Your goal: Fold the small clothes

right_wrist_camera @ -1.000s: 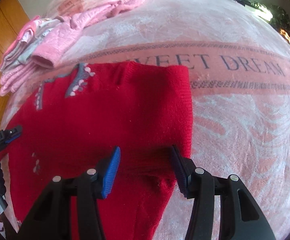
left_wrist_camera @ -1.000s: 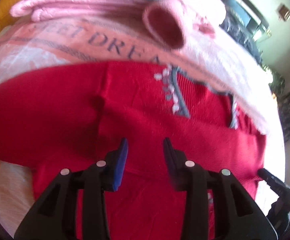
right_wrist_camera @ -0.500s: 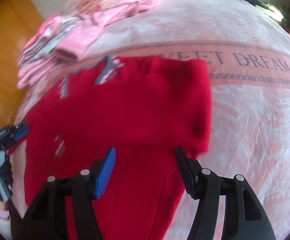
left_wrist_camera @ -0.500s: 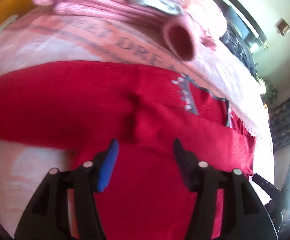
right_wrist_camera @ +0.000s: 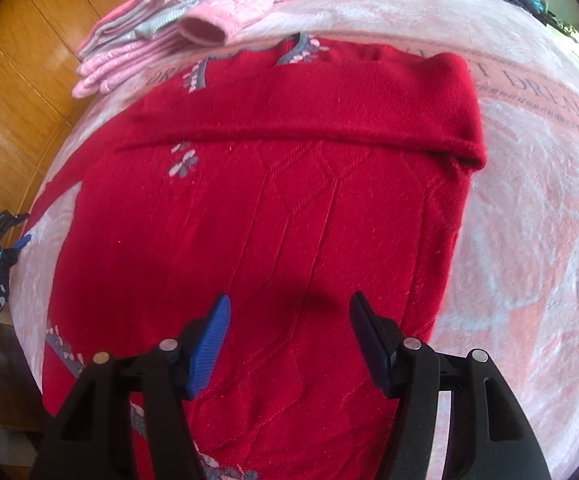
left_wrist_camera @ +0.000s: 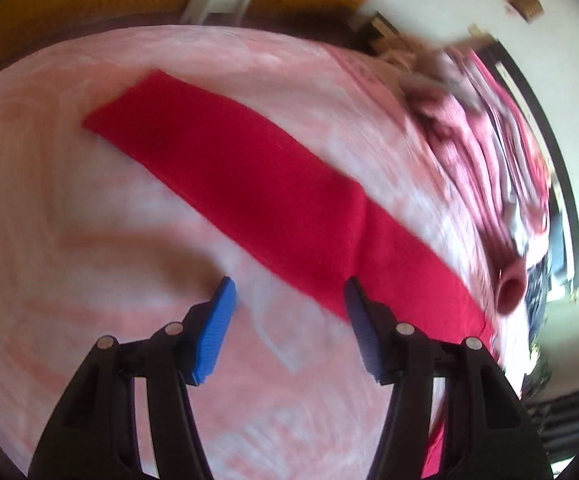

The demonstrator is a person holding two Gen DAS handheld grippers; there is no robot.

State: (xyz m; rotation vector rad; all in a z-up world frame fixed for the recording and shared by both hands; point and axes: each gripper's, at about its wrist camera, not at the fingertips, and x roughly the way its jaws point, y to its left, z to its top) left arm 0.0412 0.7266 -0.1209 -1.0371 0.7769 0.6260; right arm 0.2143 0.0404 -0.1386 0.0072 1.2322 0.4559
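Both hand-held grippers gape empty over red sweater (right_wrist_camera: 273, 216)

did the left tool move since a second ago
Yes. The left tool swung left off the red sweater's body toward its outstretched sleeve, so the pink clothes pile shifted to the view's right edge.

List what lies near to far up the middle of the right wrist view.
Right hand-held gripper → red sweater body → sleeve folded across the sweater → grey collar trim → pink clothes pile.
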